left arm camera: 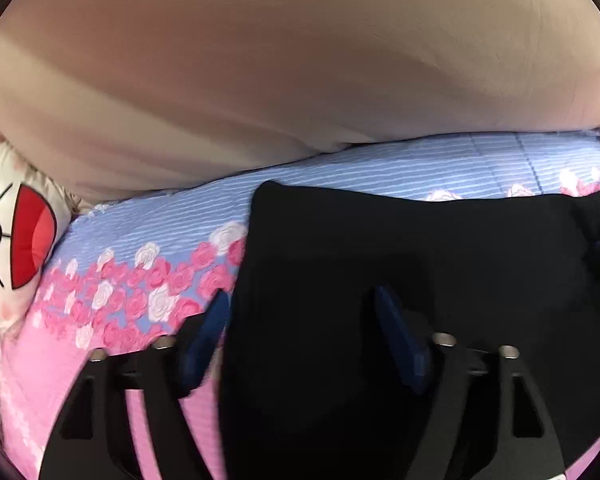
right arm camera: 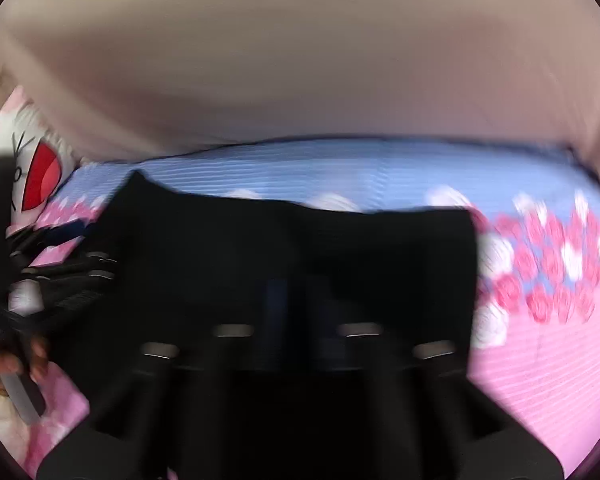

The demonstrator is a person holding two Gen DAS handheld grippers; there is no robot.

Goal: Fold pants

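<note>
Black pants (left arm camera: pixel 400 248) lie folded on a bed with a blue-and-pink rose sheet (left arm camera: pixel 148 280). My left gripper (left arm camera: pixel 300 312) is open, its blue fingertips (left arm camera: pixel 396 328) spread across the pants' left edge, one over the sheet, one over the fabric. In the blurred right wrist view the pants (right arm camera: pixel 300 248) fill the middle. My right gripper (right arm camera: pixel 286 312) hovers over them with its blue pads (right arm camera: pixel 276 312) close together, nothing visibly between them. The left gripper also shows in the right wrist view (right arm camera: pixel 48 264), at the pants' left edge.
A beige wall or headboard (left arm camera: pixel 300 60) rises behind the bed. A white cushion with a red cartoon mouth (left arm camera: pixel 16 236) sits at the left end. The sheet (right arm camera: pixel 540 320) extends right of the pants.
</note>
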